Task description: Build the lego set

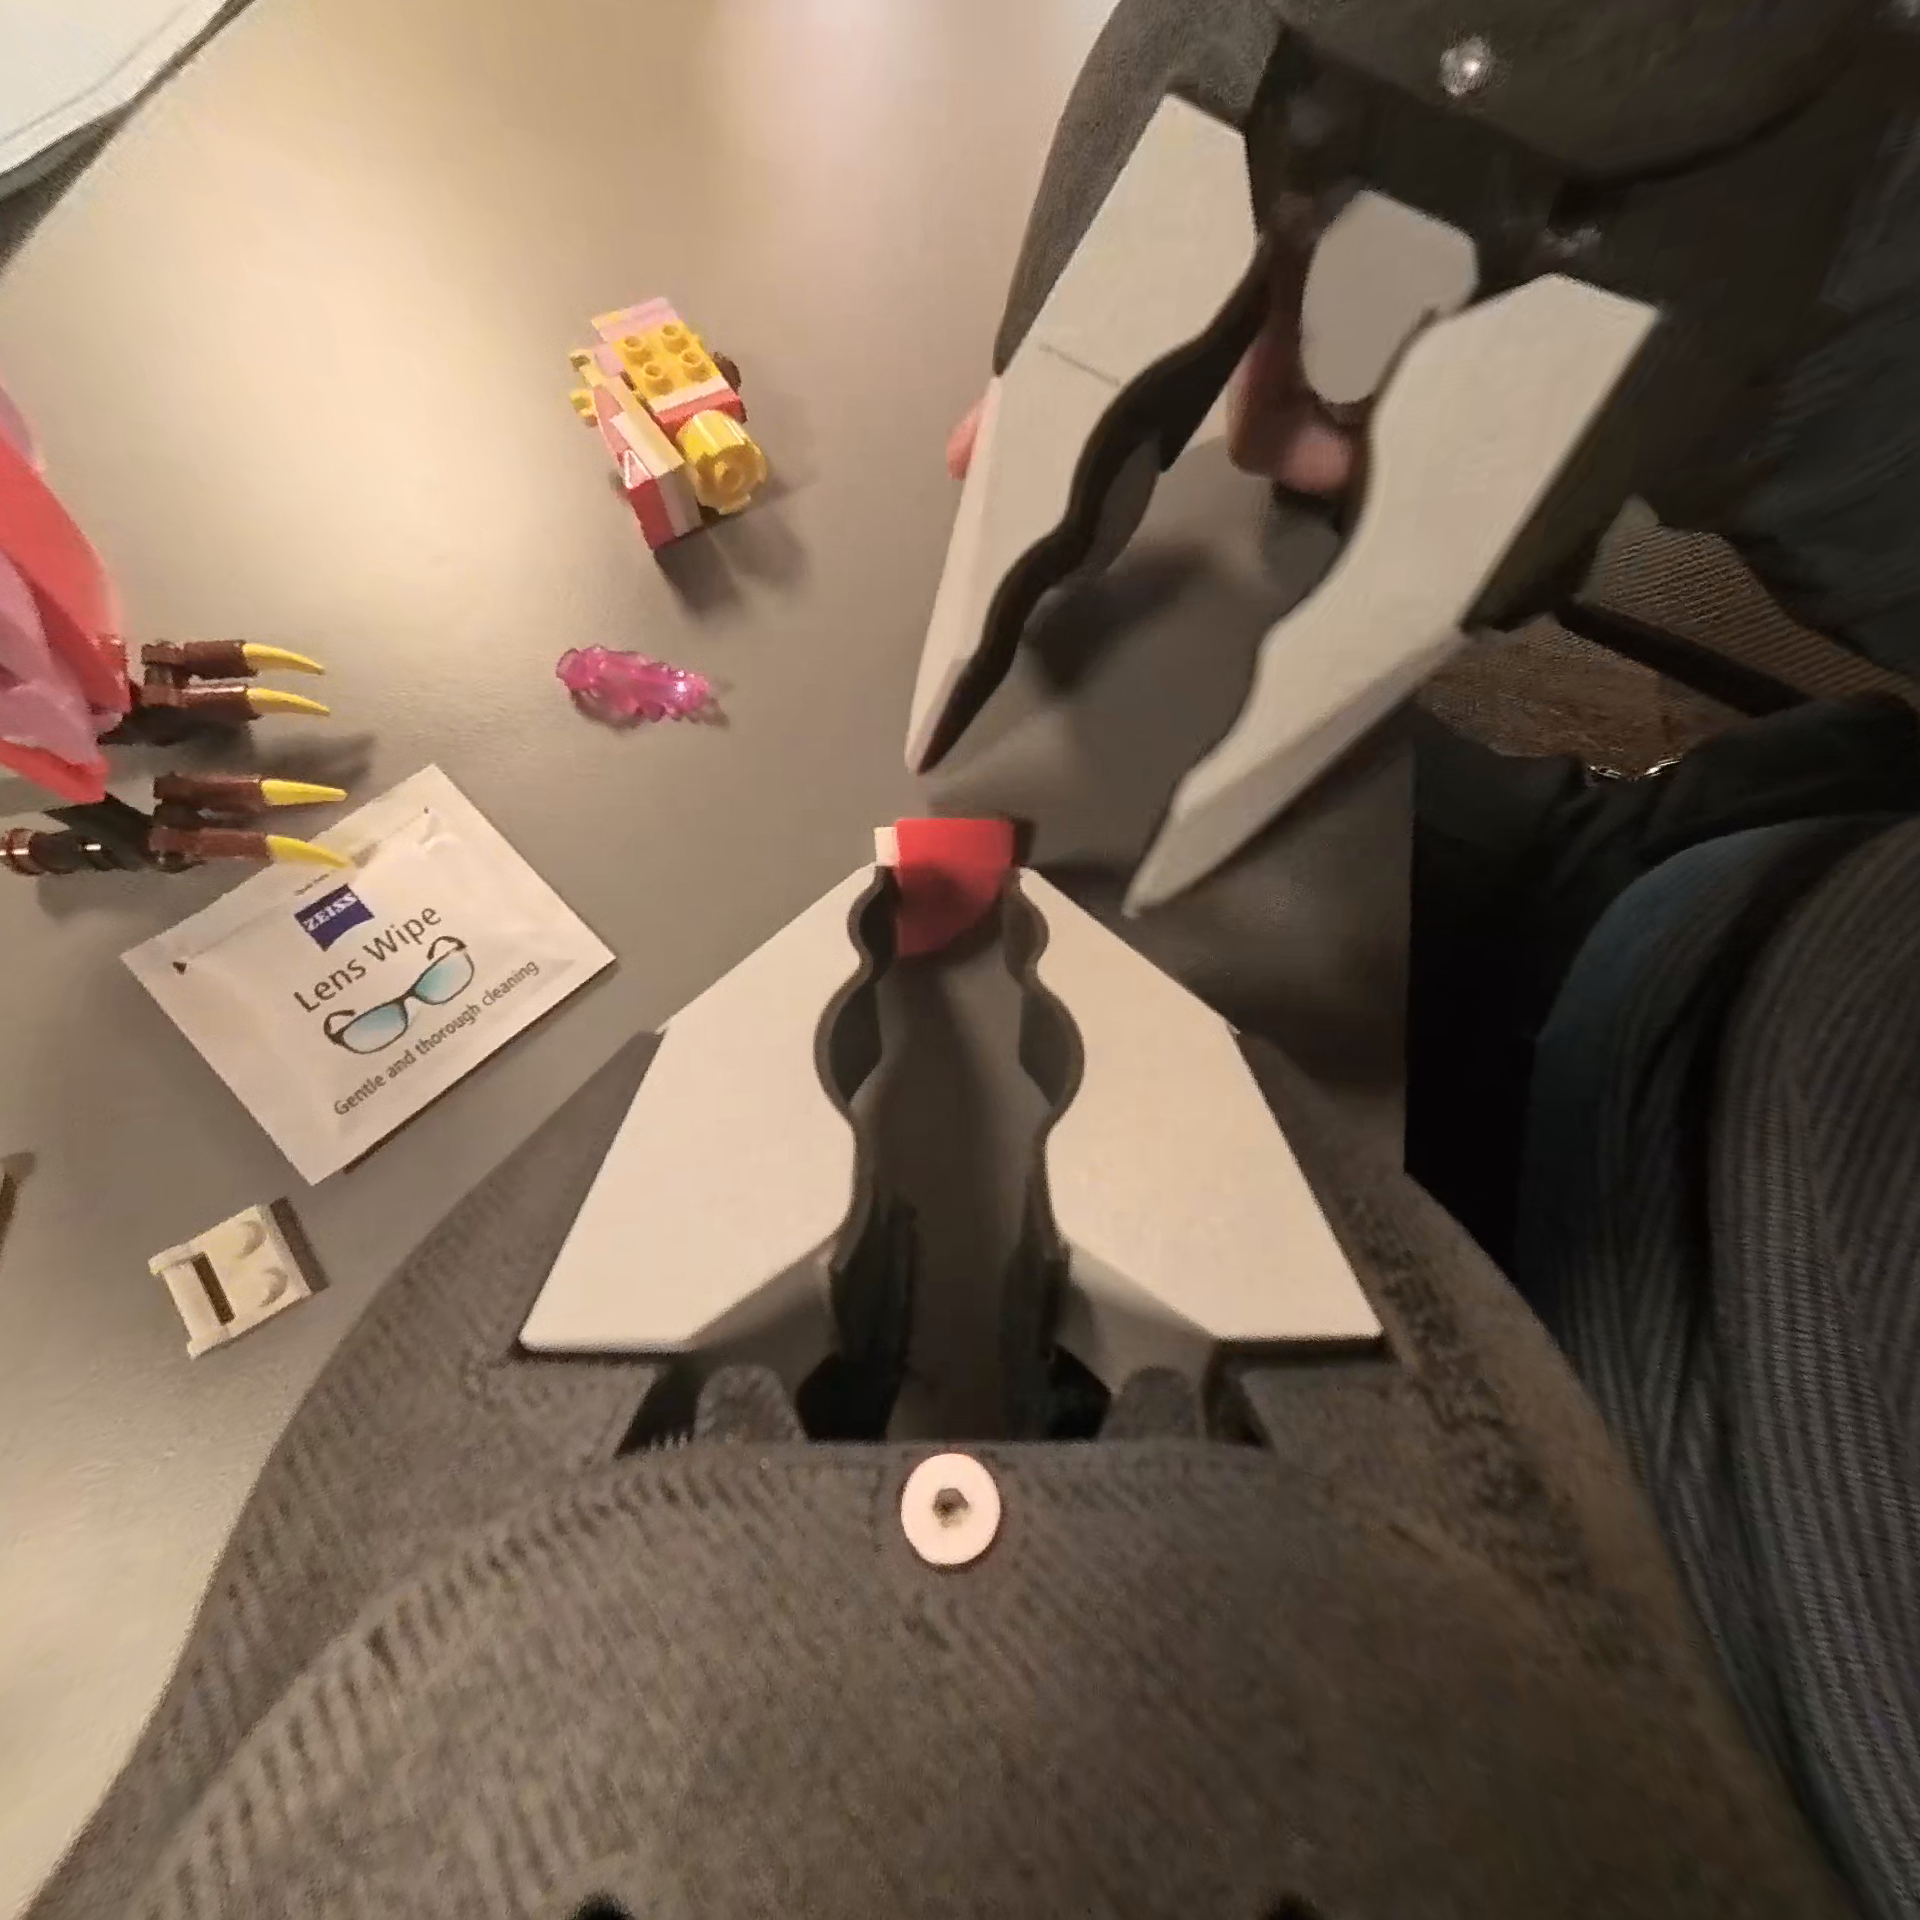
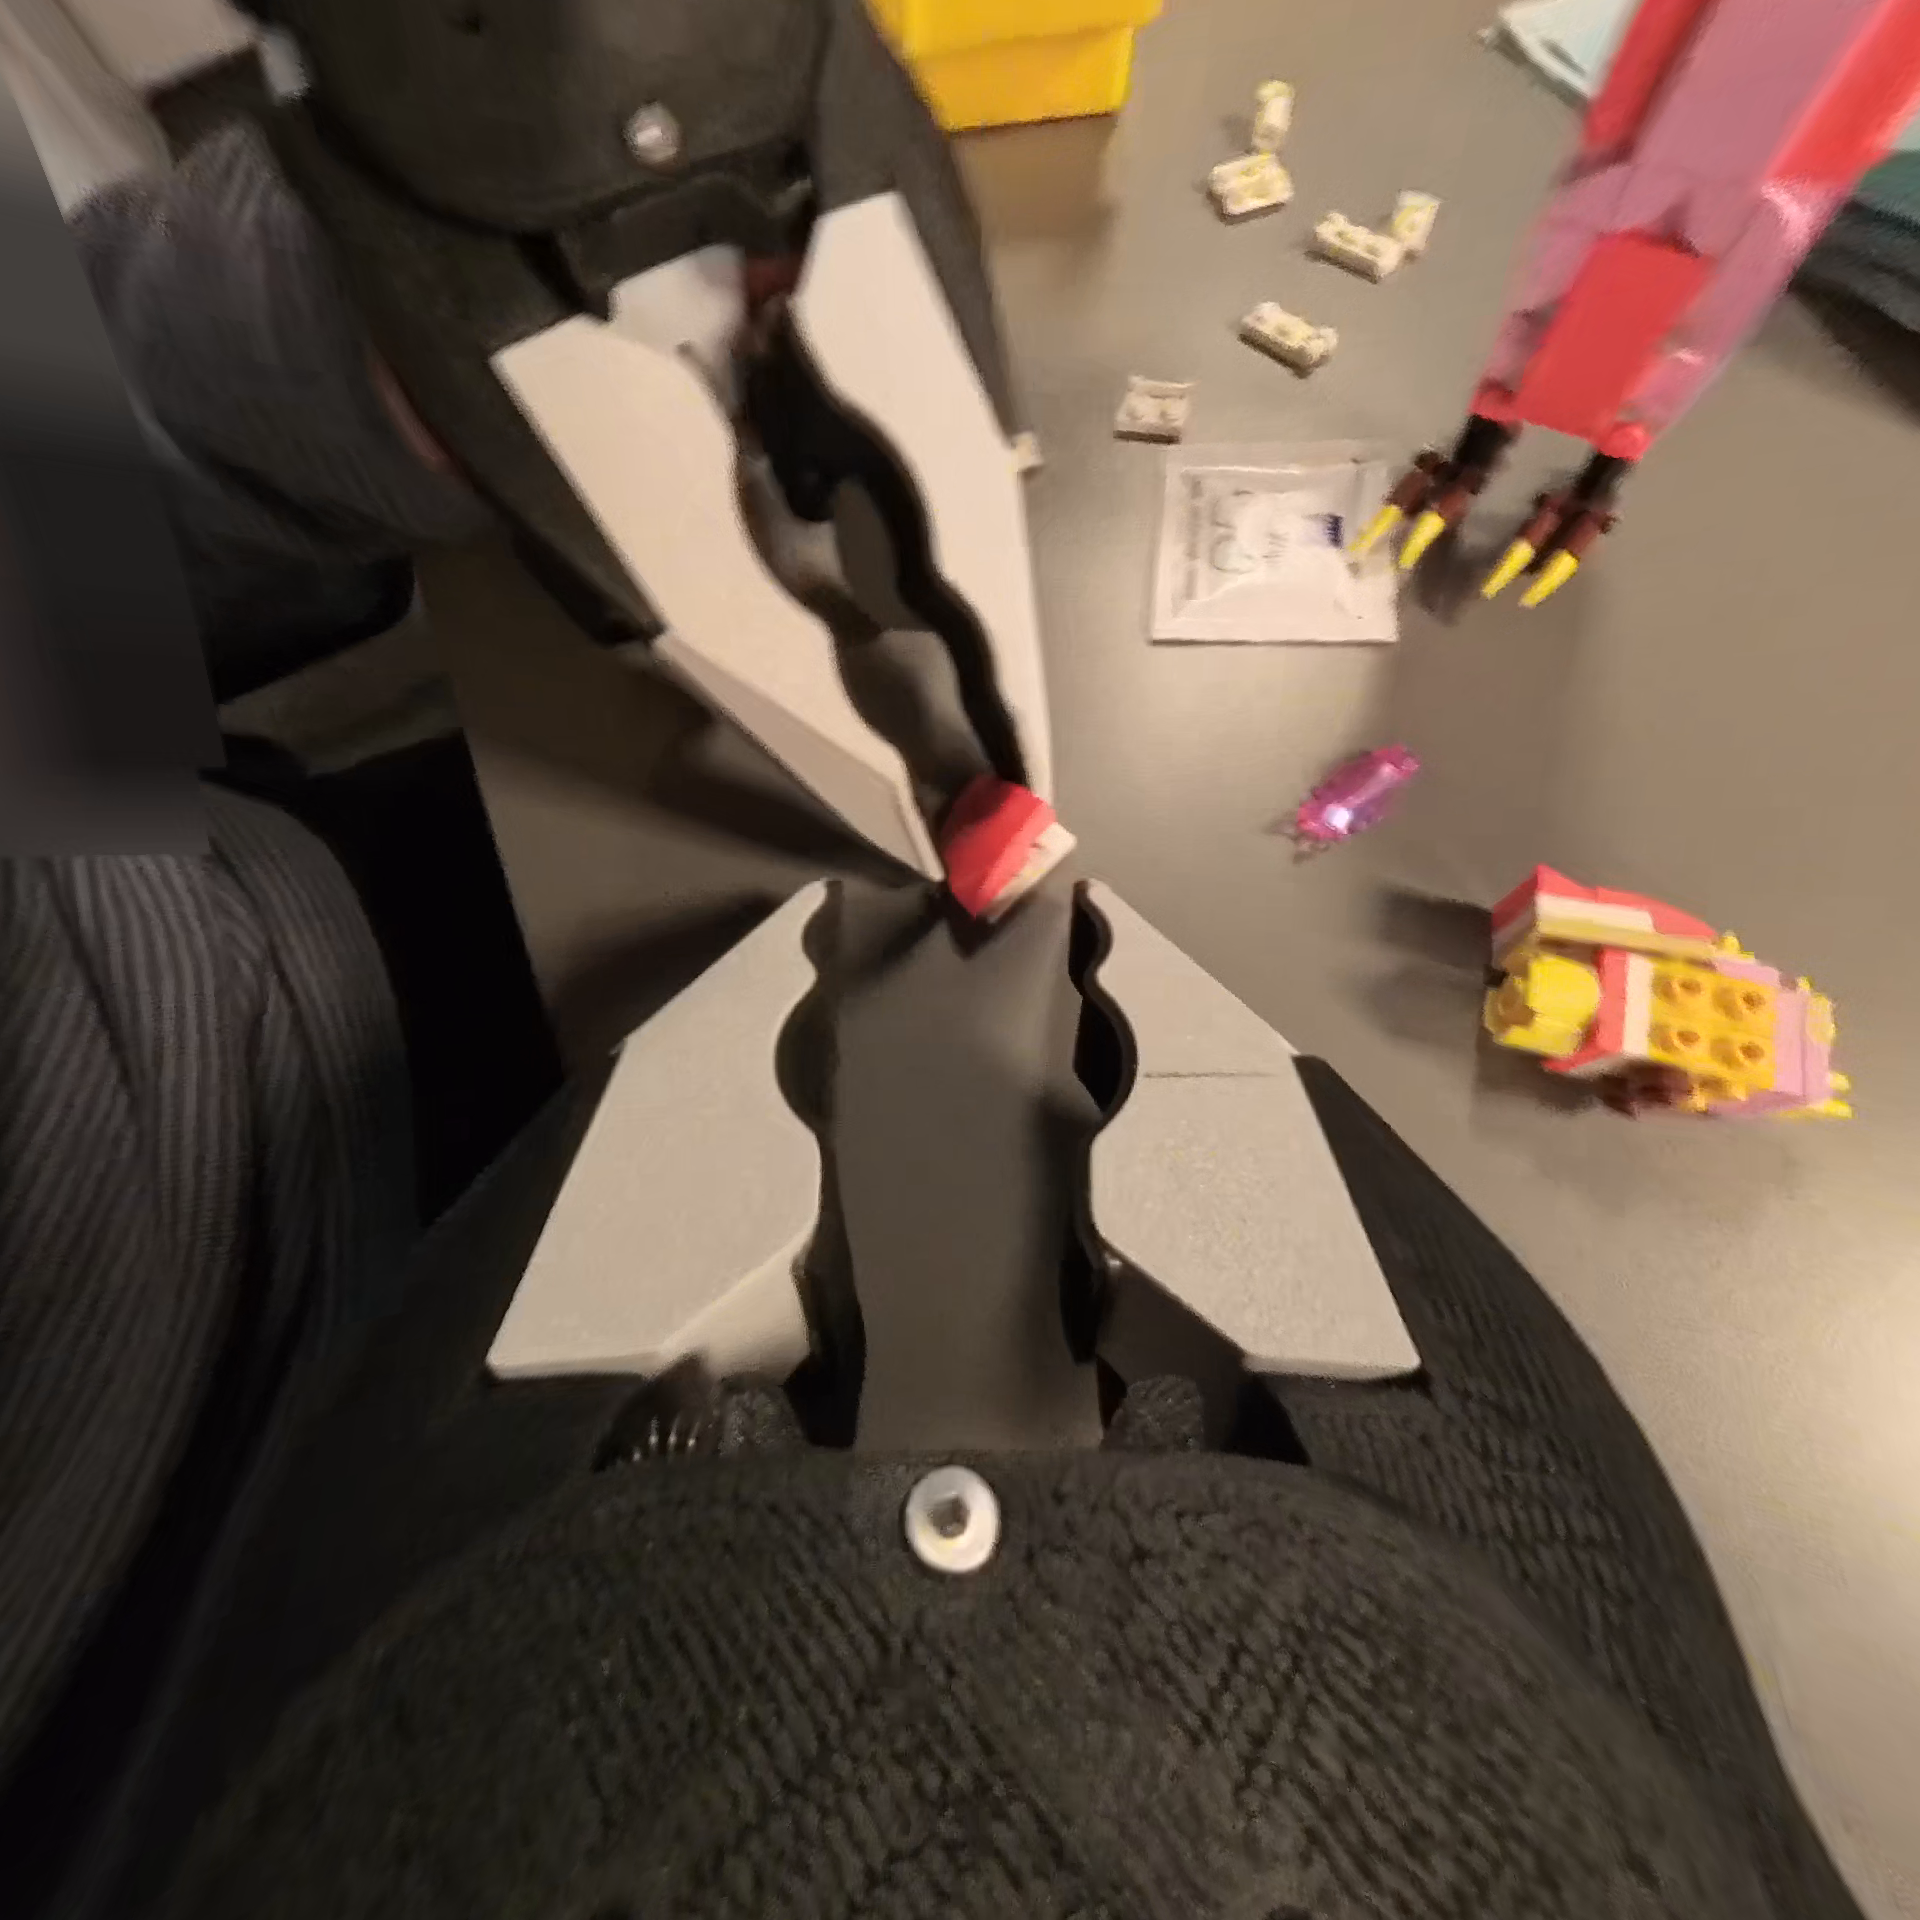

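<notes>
Left gripper pinches a small red-and-white plastic brick piece; right gripper stands spread, tips just beside it, above the grey table

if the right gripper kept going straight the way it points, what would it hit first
Most likely the small red and white brick piece pinched at the left gripper tips. It sits just ahead of the open right gripper, though depth is hard to judge.

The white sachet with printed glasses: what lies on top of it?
On the white sachet, only the tip of one yellow claw lies over its corner. Whatever is under the sachet is covered.
</notes>
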Motion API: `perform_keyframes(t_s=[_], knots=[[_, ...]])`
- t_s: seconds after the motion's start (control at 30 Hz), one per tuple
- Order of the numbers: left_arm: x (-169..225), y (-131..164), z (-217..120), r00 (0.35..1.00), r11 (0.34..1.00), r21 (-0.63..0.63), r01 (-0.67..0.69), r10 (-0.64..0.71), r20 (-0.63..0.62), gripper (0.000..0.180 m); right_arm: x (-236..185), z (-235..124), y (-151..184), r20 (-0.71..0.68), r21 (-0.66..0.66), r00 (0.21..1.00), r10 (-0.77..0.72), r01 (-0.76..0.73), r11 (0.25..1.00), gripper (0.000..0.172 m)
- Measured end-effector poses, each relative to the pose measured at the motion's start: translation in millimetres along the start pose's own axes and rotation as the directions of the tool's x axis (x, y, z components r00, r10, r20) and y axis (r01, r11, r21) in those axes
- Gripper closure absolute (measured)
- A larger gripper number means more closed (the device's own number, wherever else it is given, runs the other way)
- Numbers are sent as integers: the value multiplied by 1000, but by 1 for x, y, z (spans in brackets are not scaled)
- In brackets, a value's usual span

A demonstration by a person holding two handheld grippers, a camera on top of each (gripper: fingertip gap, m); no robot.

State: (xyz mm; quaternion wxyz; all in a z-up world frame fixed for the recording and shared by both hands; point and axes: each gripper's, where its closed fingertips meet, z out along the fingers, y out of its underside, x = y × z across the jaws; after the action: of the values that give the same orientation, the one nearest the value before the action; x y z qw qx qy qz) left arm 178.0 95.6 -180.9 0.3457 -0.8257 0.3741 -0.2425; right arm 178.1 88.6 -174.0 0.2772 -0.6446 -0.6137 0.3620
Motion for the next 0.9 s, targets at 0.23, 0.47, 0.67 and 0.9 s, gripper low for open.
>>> perform_keyframes(t_s=[0.23, 0.47, 0.67, 0.9], knots=[[0, -1, 1, 1000, 1000, -1, -10, 10, -3, 157, 12, -1, -10, 96, 46, 947, 307, -312, 949, 141], [1, 0, -1, 1000, 1000, 8, -3, 3, -16, 144, 11, -4, -11, 91, 62, 986, 143, -149, 987, 127], [1, 3, -9, 999, 1000, 17, 16, -16, -44, 140, 15, -2, -3, 85, 2, 985, -153, 153, 988, 121], [-6, 0, -11, 999, 1000, 19, -18, 18, -44, 146, 22, 3, -7, 139, -49, 985, 100, -94, 994, 134]])
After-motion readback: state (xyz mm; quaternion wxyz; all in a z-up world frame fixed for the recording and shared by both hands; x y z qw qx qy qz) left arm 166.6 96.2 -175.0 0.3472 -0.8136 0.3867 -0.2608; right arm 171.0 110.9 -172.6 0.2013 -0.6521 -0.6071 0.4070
